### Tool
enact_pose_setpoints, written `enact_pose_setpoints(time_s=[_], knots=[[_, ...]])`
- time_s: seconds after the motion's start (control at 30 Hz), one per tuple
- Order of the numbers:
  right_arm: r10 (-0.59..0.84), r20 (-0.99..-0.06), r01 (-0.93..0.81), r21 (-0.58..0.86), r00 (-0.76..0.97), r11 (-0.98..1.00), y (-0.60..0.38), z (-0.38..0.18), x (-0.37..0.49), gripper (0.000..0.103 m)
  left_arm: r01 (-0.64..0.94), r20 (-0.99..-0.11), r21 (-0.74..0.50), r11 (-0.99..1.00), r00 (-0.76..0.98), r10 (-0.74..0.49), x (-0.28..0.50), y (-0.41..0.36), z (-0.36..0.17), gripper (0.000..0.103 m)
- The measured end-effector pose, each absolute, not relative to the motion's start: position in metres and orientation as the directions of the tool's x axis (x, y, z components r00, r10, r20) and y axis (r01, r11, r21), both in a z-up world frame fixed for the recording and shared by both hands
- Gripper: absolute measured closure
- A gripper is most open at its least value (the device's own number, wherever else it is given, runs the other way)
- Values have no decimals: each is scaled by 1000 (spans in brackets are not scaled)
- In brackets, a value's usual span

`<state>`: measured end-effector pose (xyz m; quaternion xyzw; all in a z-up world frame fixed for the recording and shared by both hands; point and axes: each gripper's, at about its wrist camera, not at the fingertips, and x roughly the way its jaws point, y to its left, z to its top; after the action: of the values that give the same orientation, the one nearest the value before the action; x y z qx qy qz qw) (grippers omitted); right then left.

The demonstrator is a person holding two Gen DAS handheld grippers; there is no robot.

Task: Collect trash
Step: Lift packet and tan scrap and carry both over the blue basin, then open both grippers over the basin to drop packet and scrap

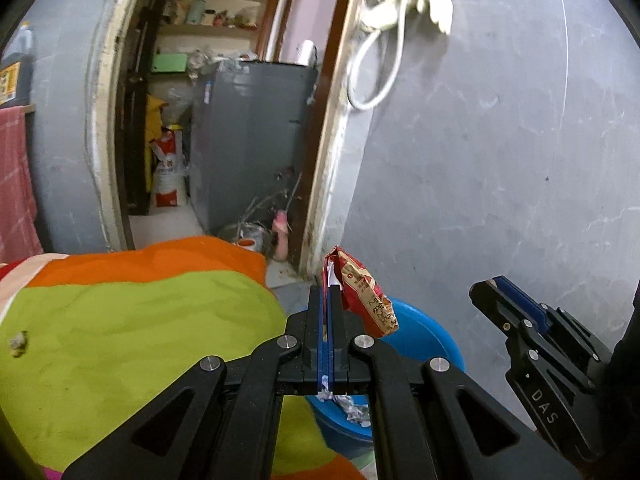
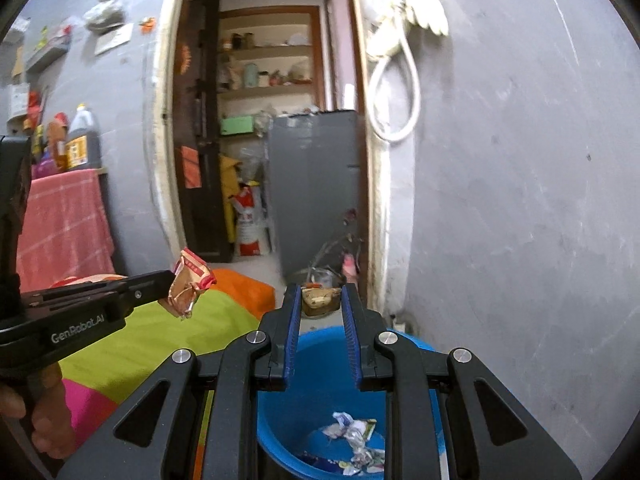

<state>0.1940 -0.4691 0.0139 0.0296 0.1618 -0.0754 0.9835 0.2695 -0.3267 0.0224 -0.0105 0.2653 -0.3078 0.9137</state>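
Left wrist view: the left gripper (image 1: 325,300) has its jaws pressed together on the lower edge of a red wrapper (image 1: 362,294). The wrapper's long axis runs from upper left to lower right, top end pointing up, and it stands above the near rim of a blue bucket (image 1: 424,336). The right gripper (image 1: 494,292) sits well apart at the right edge.

Right wrist view: the right gripper (image 2: 320,300) pinches a small brown scrap (image 2: 320,300) between its narrowly spaced tips; the scrap lies crosswise between the pads, above the far rim of the bucket (image 2: 316,364). Crumpled trash (image 2: 356,436) lies on the bucket floor. The left gripper (image 2: 166,284) enters from the left, level, with the wrapper (image 2: 190,282) at its tip, hanging crumpled over the blanket (image 2: 168,328); a hand (image 2: 44,412) grips its handle.

Surface: a blanket (image 1: 140,312) in orange and green blocks, bucket just beside its edge.

Room: grey wall (image 1: 500,140), open doorway with shelves (image 1: 216,4), a grey cabinet (image 1: 256,136), a white cord (image 1: 384,48) looped on the wall, a pink towel (image 2: 64,220) at left
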Motion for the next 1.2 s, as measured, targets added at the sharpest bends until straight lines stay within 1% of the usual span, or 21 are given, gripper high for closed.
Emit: enact_pose_setpoints(time_s=[0.27, 0.73, 0.77, 0.8, 0.87, 0.97, 1.03, 1.1, 1.17, 1.2], knots=[[-164, -384, 213, 86, 908, 973, -498, -8, 203, 84, 578, -558, -181, 796, 606, -567, 283, -367, -3, 103], [-168, -445, 251, 133, 880, 959, -520, -27, 217, 83, 582, -632, -223, 782, 524, -571, 301, -387, -31, 102], [-169, -447, 253, 136, 879, 958, -520, -27, 217, 81, 580, -636, -226, 782, 520, -569, 304, -387, -31, 102], [-170, -448, 255, 137, 878, 957, -521, -27, 218, 76, 579, -640, -229, 782, 516, -569, 305, -387, -32, 102], [-171, -445, 257, 142, 879, 956, -522, -27, 218, 71, 575, -644, -238, 783, 510, -571, 306, -386, -32, 102], [-175, -442, 260, 139, 880, 956, -521, -25, 217, 71, 568, -638, -244, 786, 516, -571, 304, -380, -30, 101], [-175, -440, 260, 141, 881, 955, -520, -23, 217, 70, 562, -633, -246, 789, 523, -570, 304, -375, -28, 96], [-178, -435, 260, 136, 882, 956, -518, -20, 217, 68, 553, -624, -250, 795, 536, -569, 302, -369, -25, 82], [-181, -428, 259, 132, 886, 957, -515, -16, 214, 64, 543, -611, -257, 799, 550, -570, 300, -365, -22, 76], [-181, -425, 258, 131, 887, 957, -513, -15, 213, 61, 539, -604, -261, 800, 555, -572, 299, -360, -19, 76]])
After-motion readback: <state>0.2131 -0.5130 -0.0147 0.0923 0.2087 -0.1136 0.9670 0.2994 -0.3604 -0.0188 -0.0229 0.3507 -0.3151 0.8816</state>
